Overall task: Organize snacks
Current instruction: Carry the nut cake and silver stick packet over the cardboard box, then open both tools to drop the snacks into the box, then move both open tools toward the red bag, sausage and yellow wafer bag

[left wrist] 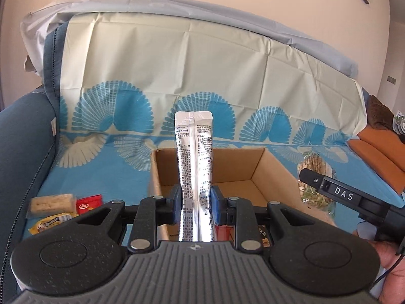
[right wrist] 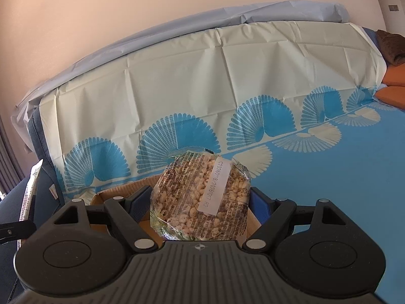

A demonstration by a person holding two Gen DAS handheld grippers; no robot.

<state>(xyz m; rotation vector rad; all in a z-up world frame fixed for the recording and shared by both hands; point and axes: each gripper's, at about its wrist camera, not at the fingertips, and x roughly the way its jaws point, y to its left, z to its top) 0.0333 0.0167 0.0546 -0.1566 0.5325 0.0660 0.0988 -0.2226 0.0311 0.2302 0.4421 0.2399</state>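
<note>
My left gripper [left wrist: 195, 200] is shut on a silver stick sachet [left wrist: 194, 149], which stands upright between the blue pads, in front of an open cardboard box [left wrist: 240, 164]. My right gripper [right wrist: 200, 202] is shut on a round clear packet of puffed-grain cakes [right wrist: 200, 197], held just above the near rim of the box [right wrist: 114, 195]. In the left wrist view that packet [left wrist: 315, 169] hangs right of the box behind a black finger [left wrist: 336, 192] marked DAS. The sachet [right wrist: 30, 192] shows at the left edge of the right wrist view.
The box sits on a sofa under a blue and cream fan-patterned cloth [left wrist: 101, 167]. Left of the box lie a beige bar [left wrist: 53, 202], a red packet [left wrist: 88, 204] and a yellow packet [left wrist: 48, 224]. Orange cushions [left wrist: 374, 152] are at the far right.
</note>
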